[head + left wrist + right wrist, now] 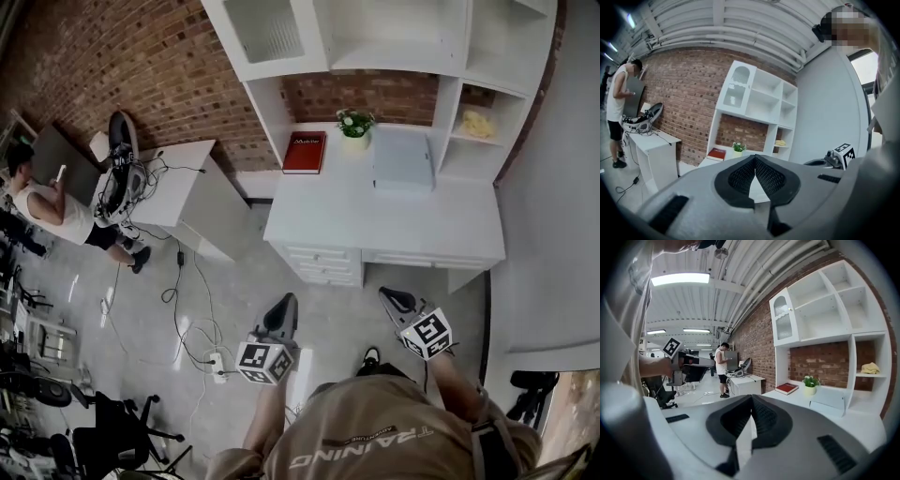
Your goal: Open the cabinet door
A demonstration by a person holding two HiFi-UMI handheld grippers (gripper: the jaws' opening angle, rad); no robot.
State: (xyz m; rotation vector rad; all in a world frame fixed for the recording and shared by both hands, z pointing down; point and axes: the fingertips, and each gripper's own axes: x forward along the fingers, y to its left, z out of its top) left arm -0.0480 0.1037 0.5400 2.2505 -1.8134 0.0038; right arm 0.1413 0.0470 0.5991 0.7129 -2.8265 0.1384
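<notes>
The cabinet door [267, 33], white with a frosted glass pane, closes the top left compartment of the white hutch and looks shut; it also shows as the door [737, 89] and the door [783, 317]. In the head view both grippers hang over the floor in front of the white desk [441, 225], well short of it. My left gripper [286, 302] is shut with nothing in it, its tips meeting in the left gripper view [754, 157]. My right gripper [387, 296] is also shut and empty, tips together in the right gripper view [751, 397].
On the desk lie a red book [305, 152], a small potted plant [354, 122] and a grey flat case [403, 159]. Drawers [323, 262] face me. A side table [183, 187] with cables stands left, a person [47, 202] beyond it. A power strip [217, 366] lies on the floor.
</notes>
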